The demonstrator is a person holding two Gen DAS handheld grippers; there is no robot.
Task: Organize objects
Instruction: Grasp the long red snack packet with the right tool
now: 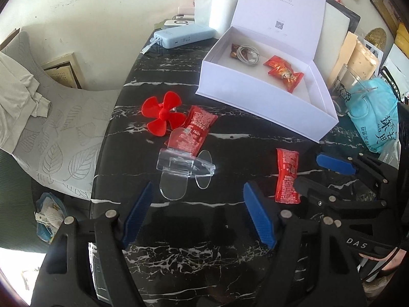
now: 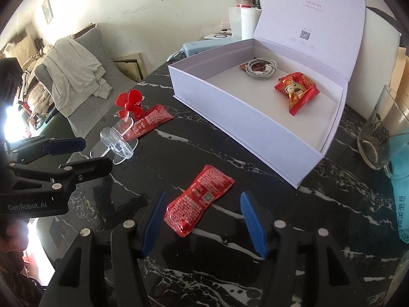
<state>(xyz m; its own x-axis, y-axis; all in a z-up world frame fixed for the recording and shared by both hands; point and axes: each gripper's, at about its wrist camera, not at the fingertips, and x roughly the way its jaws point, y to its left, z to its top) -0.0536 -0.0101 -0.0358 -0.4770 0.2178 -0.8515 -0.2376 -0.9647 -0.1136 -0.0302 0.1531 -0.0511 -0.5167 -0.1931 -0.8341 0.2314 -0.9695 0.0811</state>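
The left gripper (image 1: 198, 215) has its blue fingers (image 1: 138, 213) spread wide, holding nothing and touching nothing; bare black marble desk (image 1: 204, 261) shows between them. Just beyond their tips lies a clear plastic stand (image 1: 185, 167), and past that a red packet (image 1: 195, 131) with a red fan blade (image 1: 163, 116) touching its far-left side.

The right gripper (image 2: 202, 218) is also spread wide and empty. A second red packet (image 2: 198, 199) lies flat on the desk between its fingers (image 2: 253, 226), its near end close to the left finger; whether they touch I cannot tell. In the left view this packet (image 1: 287, 176) sits just beside the right gripper's black finger.

The white box (image 2: 245, 125) stands open at the far right with its lid upright. Inside, a coiled white cable (image 2: 262, 70) rests over a small brown wrapper at the far end, and a red and gold snack bag (image 2: 297, 89) lies near the right wall; the near-left half of the box floor is bare. Open desk runs between the second packet and the box's near wall. The desk's left edge curves beside a grey cushion (image 1: 64, 138), not far from the fan blade. A glass mug (image 2: 381, 138) and a blue bag (image 2: 400, 192) crowd the right side.
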